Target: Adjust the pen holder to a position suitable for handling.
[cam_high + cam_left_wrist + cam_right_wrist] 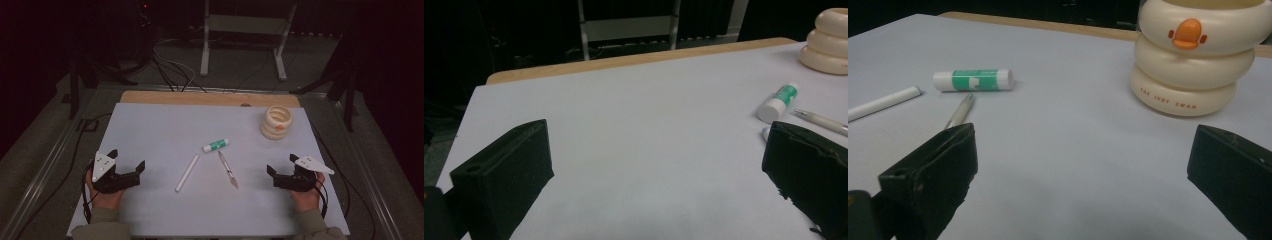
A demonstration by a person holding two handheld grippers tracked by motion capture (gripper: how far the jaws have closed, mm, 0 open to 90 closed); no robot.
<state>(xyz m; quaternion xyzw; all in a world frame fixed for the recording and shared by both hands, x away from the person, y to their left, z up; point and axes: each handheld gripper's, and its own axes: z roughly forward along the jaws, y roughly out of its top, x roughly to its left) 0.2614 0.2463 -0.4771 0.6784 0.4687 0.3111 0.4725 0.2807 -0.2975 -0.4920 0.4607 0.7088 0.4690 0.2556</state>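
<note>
A green-and-white glue stick point(216, 145) point(778, 101) point(973, 80) lies near the middle of the white board point(165, 125). A white pen point(187, 172) point(882, 103) lies left of it, and a clear pen point(228, 169) point(822, 120) point(959, 112) lies right of that. A cream ringed holder with an orange duck mark point(276, 121) point(828, 42) point(1196, 55) stands at the back right. My left gripper point(127, 160) point(659, 165) rests open at the front left, nothing between its jaws. My right gripper point(281, 164) point(1083, 160) rests open at the front right, also holding nothing.
A wooden strip point(210, 98) edges the board's far side. Beyond it stand a white frame's legs point(205, 45) and loose cables point(170, 70) on the dark floor. Metal rails point(45, 165) run along both sides of the table.
</note>
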